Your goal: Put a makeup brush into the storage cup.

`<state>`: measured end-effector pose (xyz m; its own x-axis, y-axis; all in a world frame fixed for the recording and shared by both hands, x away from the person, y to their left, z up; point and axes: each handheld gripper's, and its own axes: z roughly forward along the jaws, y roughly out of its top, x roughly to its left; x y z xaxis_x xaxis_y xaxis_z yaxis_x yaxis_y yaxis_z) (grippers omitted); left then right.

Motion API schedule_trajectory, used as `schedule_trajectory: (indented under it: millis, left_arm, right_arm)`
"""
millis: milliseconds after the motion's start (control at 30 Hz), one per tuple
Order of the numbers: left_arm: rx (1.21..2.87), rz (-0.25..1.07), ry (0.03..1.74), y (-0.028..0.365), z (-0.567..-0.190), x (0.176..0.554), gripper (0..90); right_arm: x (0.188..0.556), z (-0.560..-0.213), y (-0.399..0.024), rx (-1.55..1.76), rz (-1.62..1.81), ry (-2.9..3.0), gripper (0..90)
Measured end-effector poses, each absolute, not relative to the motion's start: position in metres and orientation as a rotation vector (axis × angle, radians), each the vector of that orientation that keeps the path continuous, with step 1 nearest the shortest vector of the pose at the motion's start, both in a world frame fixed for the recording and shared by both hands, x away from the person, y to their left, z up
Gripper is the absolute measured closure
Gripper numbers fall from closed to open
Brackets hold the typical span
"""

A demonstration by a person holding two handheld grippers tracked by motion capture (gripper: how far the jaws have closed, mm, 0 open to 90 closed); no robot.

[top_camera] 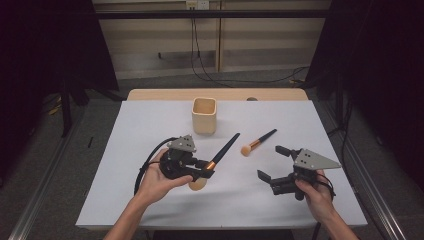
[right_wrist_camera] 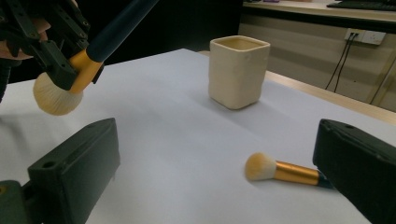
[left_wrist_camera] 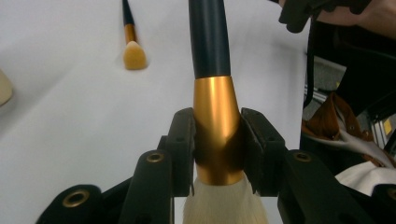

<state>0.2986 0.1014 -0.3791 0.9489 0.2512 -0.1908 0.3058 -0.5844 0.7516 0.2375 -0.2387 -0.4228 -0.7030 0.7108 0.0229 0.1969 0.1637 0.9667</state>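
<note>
My left gripper (top_camera: pixel 209 168) is shut on the gold ferrule of a large makeup brush (top_camera: pixel 226 146). Its dark handle points up and away toward the cup, and its pale bristle head hangs just above the table. In the left gripper view both pads press the ferrule (left_wrist_camera: pixel 215 112). A smaller brush (top_camera: pixel 257 142) with a gold ferrule lies flat on the white table (top_camera: pixel 150 130) right of centre. Just right of it is my right gripper (top_camera: pixel 270 161), open and holding nothing. In the right gripper view the small brush (right_wrist_camera: pixel 280 170) lies ahead between its jaws, near the right one.
A beige square cup (top_camera: pixel 204 115) stands upright at the back middle of the table, also visible as the cup (right_wrist_camera: pixel 239 70) in the right gripper view. Dark curtains flank the table, and cables run along the floor behind it.
</note>
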Motion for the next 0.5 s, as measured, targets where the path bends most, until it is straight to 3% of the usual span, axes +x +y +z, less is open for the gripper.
schedule_trajectory:
  millis: [500]
  left_arm:
    - [2.387,-0.092,0.333,0.099,-0.376,0.295,66.5]
  right_arm:
    - [0.246,-0.418,-0.213,0.765,1.508,2.32,0.6]
